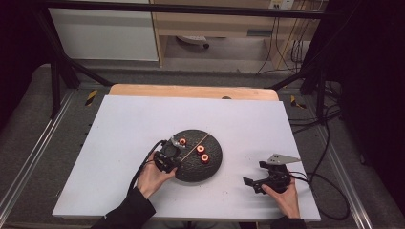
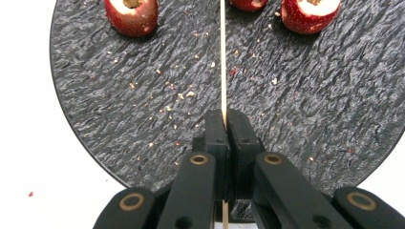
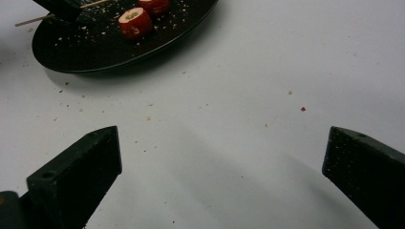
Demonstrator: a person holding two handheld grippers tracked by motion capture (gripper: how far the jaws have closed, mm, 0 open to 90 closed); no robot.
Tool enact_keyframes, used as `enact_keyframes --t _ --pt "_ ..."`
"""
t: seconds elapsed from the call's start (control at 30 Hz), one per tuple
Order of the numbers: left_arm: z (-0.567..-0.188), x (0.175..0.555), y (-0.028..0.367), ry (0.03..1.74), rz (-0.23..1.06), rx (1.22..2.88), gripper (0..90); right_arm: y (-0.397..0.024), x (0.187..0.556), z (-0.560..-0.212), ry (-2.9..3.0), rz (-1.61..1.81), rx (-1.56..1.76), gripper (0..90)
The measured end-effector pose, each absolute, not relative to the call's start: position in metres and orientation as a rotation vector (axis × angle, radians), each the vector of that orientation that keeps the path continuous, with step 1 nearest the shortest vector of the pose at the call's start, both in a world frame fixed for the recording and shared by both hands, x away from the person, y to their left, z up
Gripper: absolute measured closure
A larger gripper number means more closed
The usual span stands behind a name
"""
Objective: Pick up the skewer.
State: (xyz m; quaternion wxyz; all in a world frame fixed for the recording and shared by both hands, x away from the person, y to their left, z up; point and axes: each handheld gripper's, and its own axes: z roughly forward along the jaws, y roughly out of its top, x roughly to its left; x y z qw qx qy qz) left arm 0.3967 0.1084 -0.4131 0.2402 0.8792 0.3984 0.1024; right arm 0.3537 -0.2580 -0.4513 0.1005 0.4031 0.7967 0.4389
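Skewer (image 2: 223, 62) lies across the dark plate (image 2: 119, 124), its near end pinched between the closed jaws of the left hand-held gripper (image 2: 223, 119). Three red fruit pieces (image 1: 200, 149) sit on the plate beside it. Right hand-held gripper (image 1: 255, 179) rests on the white tabletop (image 1: 143, 119) near the plate, jaws wide apart, holding nothing.

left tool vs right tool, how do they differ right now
The left tool has its jaws shut on the thin wooden skewer; the right tool has its jaws spread wide with nothing between them. The left tool sits at the rim of the dark round plate, facing the red fruit pieces; the right tool rests on the white table, well clear of the plate. Both are black two-jaw tools, each held in one hand.
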Motion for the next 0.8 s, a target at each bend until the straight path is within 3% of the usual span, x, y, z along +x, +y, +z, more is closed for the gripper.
enact_keyframes --t 0.8 --pt "-0.397 0.371 0.176 0.915 0.258 2.206 88.3 -0.258 0.353 -0.451 2.35 1.296 1.206 0.5"
